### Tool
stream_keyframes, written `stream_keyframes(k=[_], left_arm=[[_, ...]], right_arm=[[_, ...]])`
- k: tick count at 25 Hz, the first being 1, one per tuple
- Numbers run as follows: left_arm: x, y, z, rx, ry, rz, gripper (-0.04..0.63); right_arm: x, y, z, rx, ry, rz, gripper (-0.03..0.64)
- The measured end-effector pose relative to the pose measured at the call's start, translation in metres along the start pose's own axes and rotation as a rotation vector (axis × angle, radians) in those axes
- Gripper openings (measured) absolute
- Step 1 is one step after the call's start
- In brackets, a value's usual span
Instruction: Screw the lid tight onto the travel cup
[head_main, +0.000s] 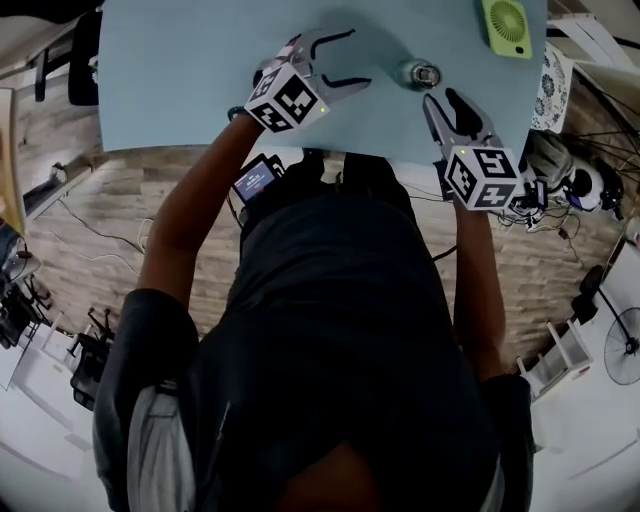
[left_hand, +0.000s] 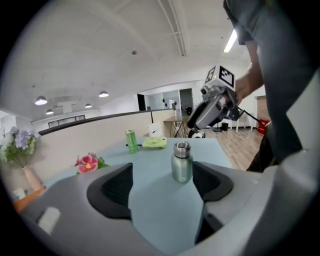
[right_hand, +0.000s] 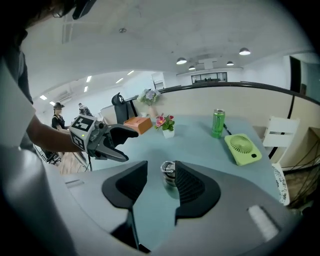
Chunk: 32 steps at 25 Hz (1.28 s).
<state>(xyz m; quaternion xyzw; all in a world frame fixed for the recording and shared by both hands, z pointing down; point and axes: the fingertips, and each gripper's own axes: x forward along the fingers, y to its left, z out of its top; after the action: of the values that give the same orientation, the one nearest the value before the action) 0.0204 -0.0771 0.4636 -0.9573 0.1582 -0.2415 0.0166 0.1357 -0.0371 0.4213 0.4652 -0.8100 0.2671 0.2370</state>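
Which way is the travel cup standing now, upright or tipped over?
Upright. The travel cup stands base-down on the table, with its lid on top.

Brushed matt metal on travel cup (left_hand: 182, 170), glossier at lid (left_hand: 181, 148); smooth matt desk (head_main: 200, 80); wood-grain floor (head_main: 130, 200); smooth plastic fan (head_main: 507, 25).

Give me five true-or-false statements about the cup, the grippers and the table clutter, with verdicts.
1. The cup stands upright on the table with its lid on. True.
2. The left gripper is clamped on the cup. False: its jaws are apart, clear of it.
3. A green fan lies on the table. True.
4. The right gripper holds the lid. False: its jaws are apart and empty.
5. The green can lies on its side. False: it stands upright.
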Motion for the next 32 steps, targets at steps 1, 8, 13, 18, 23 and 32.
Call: stream_keyframes(k=[1, 8, 13, 18, 23, 32], left_arm=[[-0.01, 0.005, 0.005, -0.005, -0.007, 0.02, 0.425], [-0.077, 0.031, 0.043, -0.002, -0.078, 0.147, 0.425], [-0.118, 0.041, 0.061, -0.036, -0.111, 0.226, 0.423], [-0.153, 0.04, 0.075, -0.056, -0.135, 0.288, 0.422], [-0.188, 0.043, 0.093, -0.061, -0.182, 0.349, 0.42], [-0.254, 0.042, 0.121, -0.036, -0.233, 0.451, 0.417]], right_arm=[[-0.005, 0.0, 0.006, 0.006, -0.021, -0.007, 0.155], [-0.042, 0.001, 0.054, 0.015, -0.205, -0.051, 0.155], [-0.072, 0.012, 0.087, 0.018, -0.326, -0.046, 0.155], [-0.104, 0.034, 0.113, 0.013, -0.423, 0.0, 0.155], [-0.138, 0.06, 0.141, -0.039, -0.509, 0.024, 0.155], [-0.2, 0.1, 0.179, -0.147, -0.672, -0.042, 0.153]])
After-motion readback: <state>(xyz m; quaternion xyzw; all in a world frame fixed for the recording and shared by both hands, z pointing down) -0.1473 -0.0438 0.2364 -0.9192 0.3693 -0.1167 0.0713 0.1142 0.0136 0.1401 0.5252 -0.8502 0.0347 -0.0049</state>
